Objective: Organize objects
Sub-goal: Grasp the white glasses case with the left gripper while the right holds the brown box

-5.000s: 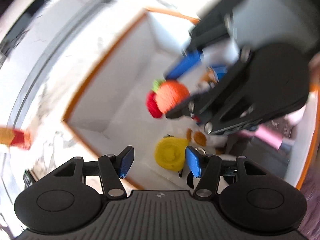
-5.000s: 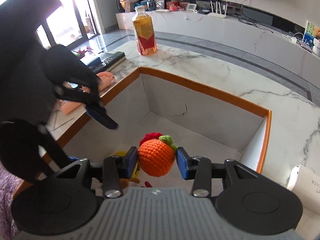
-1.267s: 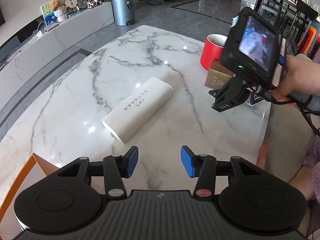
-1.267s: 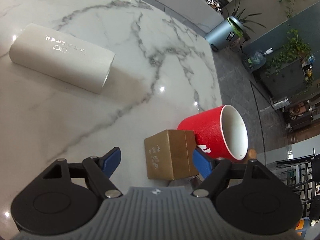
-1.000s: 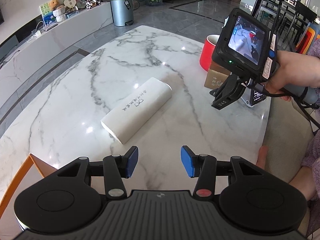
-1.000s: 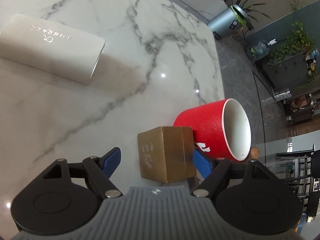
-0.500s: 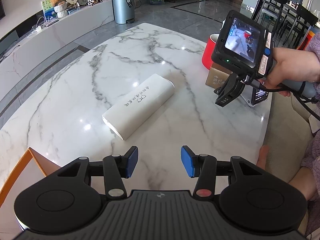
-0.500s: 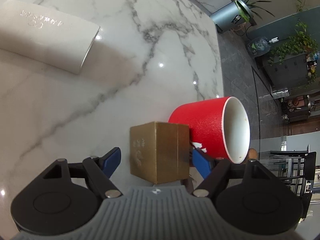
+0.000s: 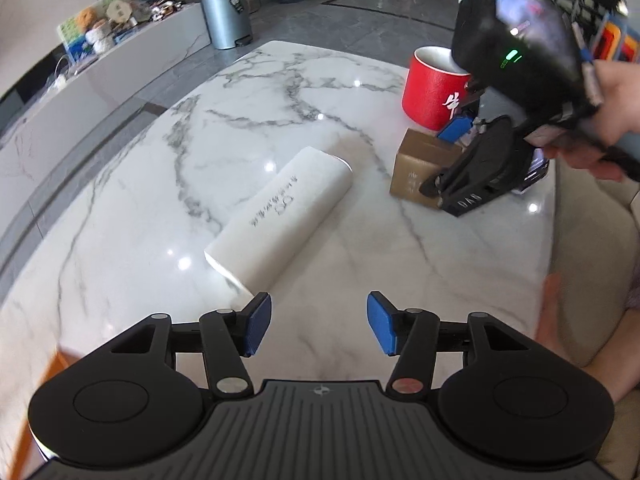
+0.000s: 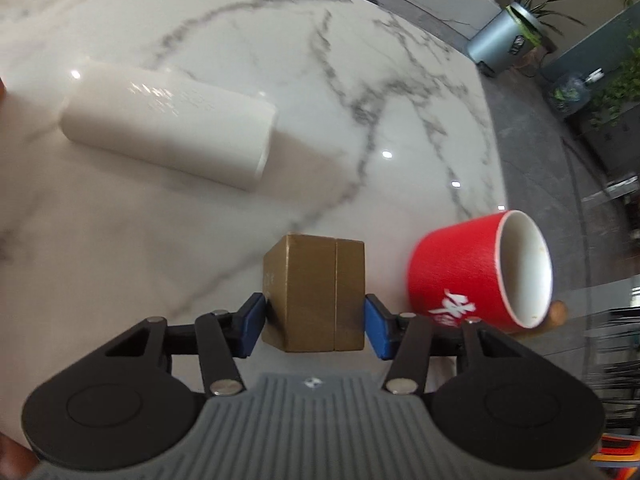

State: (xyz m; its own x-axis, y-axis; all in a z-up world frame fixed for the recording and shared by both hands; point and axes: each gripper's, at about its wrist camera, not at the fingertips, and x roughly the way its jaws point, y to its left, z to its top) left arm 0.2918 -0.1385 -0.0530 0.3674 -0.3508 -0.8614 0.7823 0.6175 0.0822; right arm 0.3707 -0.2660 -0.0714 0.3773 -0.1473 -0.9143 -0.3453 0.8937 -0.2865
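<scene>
Two grippers over the marble bench (image 9: 120,184), one idle and one closing on a box.

On the left, the left gripper (image 9: 319,329) hangs above bare marble with nothing between its blue pads, its jaws widening a little, just short of the white oblong case (image 9: 282,220) lying on its side mid-bench. Further right, the right gripper (image 10: 314,325) has changed most: a second ago its jaws stood wide around the gold box (image 10: 316,294), now they are closing with both pads at its side faces, seemingly touching, so a pickup looks imminent. That box is small, matte brown-gold cardboard with a seam down its top, sitting on the bench just beside the red mug (image 10: 476,276), which now stands slightly clear of it.
</scene>
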